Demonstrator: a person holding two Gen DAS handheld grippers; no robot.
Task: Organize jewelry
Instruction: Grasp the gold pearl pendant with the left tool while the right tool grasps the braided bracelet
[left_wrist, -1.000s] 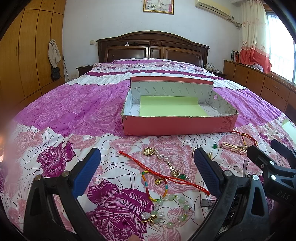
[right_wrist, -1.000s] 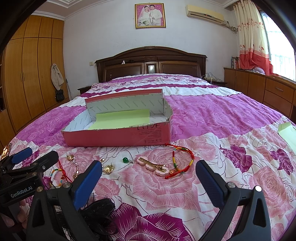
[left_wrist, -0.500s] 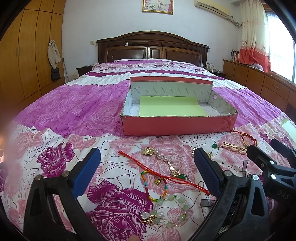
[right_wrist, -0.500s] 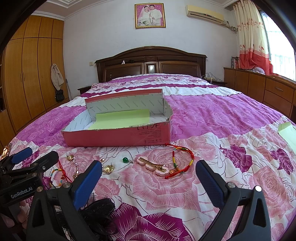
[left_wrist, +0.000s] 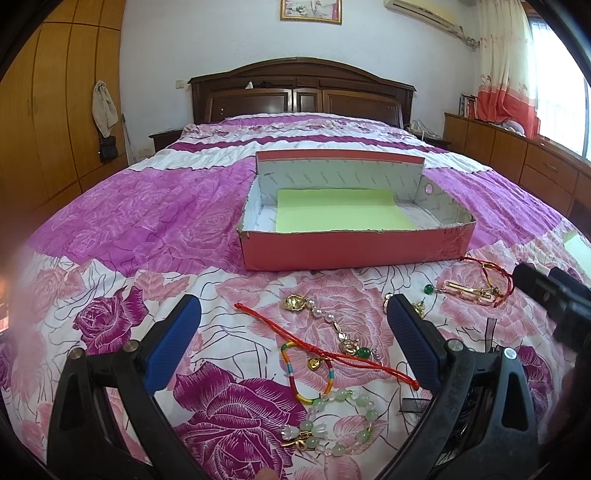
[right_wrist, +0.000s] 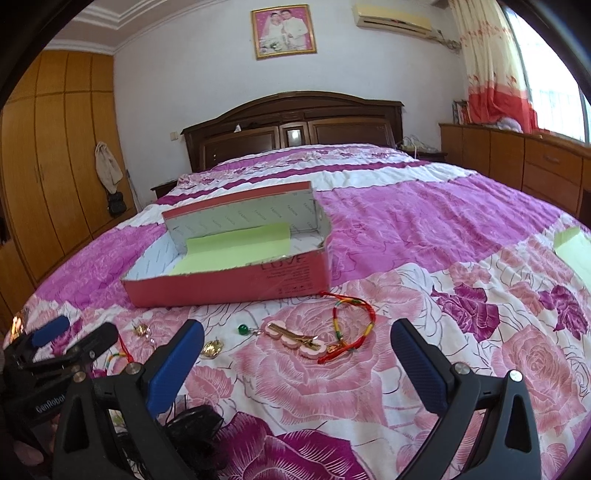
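Observation:
An open pink box (left_wrist: 354, 253) with a green paper liner (left_wrist: 341, 212) sits on the bed; it also shows in the right wrist view (right_wrist: 229, 288). My left gripper (left_wrist: 293, 345) is open and empty above a red cord (left_wrist: 325, 349), a pearl and gold chain (left_wrist: 327, 319), a striped bracelet (left_wrist: 306, 373) and a green bead bracelet (left_wrist: 334, 424). My right gripper (right_wrist: 297, 363) is open and empty above a pink and gold hair clip (right_wrist: 295, 338) and a red-yellow bracelet (right_wrist: 351, 325). A green bead (right_wrist: 242, 328) and a gold charm (right_wrist: 212, 349) lie to its left.
The floral quilt (right_wrist: 424, 236) covers the whole bed. A green paper (right_wrist: 576, 254) lies at the right edge. A wooden headboard (left_wrist: 301, 90), wardrobe (left_wrist: 48, 122) and low cabinets (right_wrist: 517, 166) surround the bed. A black object (right_wrist: 192, 424) lies under my right gripper.

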